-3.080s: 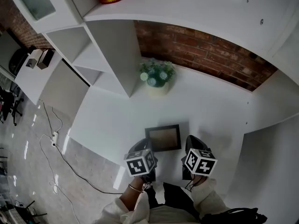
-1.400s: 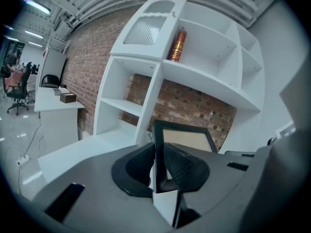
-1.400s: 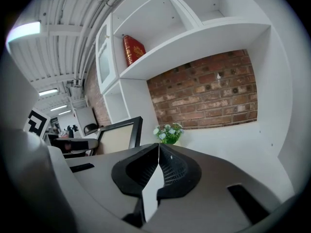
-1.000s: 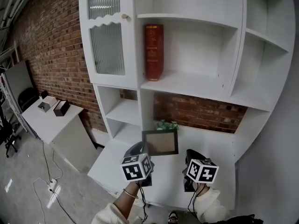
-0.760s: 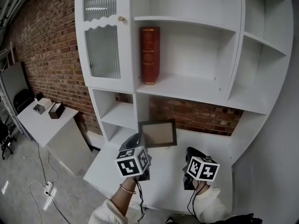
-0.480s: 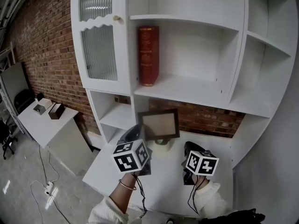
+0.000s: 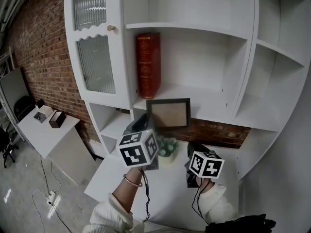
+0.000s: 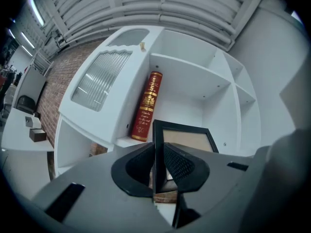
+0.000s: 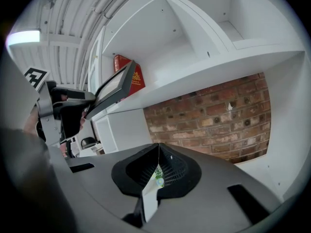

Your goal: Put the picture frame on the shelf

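Observation:
The black picture frame (image 7: 169,113) with a tan inside stands upright in the air, level with the front edge of the white shelf (image 7: 204,100). My left gripper (image 7: 146,124) is shut on its left edge; in the left gripper view the frame (image 8: 187,139) stands between the pads of this gripper (image 8: 159,165). My right gripper (image 7: 192,153) hangs lower, to the right, over the desk; its jaws meet with nothing between them (image 9: 158,152). The right gripper view shows the frame (image 9: 114,88) held up at the left.
A tall red book (image 7: 148,64) stands on the same shelf just left of the frame. A ribbed-glass cabinet door (image 7: 95,57) lies further left. A small potted plant (image 7: 167,147) sits on the white desk (image 7: 170,198) below, against a brick wall.
My left gripper has lifted the frame from just above the desk up to shelf height. The right gripper has risen a little. The head view has tilted up towards the shelves.

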`<action>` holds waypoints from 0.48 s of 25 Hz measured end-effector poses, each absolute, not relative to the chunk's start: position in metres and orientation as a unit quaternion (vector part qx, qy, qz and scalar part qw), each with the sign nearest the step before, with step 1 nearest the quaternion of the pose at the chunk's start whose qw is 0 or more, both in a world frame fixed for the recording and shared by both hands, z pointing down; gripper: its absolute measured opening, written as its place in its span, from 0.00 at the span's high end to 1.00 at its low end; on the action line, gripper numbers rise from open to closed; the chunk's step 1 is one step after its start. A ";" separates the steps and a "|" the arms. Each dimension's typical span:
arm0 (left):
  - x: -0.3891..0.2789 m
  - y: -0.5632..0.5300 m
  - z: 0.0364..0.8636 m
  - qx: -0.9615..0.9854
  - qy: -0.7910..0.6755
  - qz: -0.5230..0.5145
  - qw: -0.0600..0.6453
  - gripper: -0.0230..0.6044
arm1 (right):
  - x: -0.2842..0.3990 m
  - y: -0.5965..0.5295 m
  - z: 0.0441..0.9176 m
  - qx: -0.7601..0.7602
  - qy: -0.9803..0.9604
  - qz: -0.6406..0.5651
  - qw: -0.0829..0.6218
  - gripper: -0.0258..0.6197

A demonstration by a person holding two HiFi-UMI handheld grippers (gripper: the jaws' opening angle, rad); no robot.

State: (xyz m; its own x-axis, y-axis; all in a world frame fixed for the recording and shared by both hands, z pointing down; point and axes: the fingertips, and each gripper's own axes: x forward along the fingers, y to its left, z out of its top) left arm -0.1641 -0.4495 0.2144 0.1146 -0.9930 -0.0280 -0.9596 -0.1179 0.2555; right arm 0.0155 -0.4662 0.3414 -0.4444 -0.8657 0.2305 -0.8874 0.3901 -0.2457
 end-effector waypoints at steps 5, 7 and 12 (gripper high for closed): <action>-0.153 -0.477 0.186 0.745 -0.656 -0.093 0.077 0.86 | 0.021 -0.477 0.329 0.530 -0.832 0.162 0.028 0.92; -0.149 -0.487 0.181 0.745 -0.656 -0.090 0.081 0.86 | 0.025 -0.480 0.328 0.532 -0.830 0.163 0.029 0.92; -0.144 -0.508 0.175 0.741 -0.661 -0.071 0.088 0.86 | 0.026 -0.485 0.329 0.531 -0.830 0.166 0.033 0.92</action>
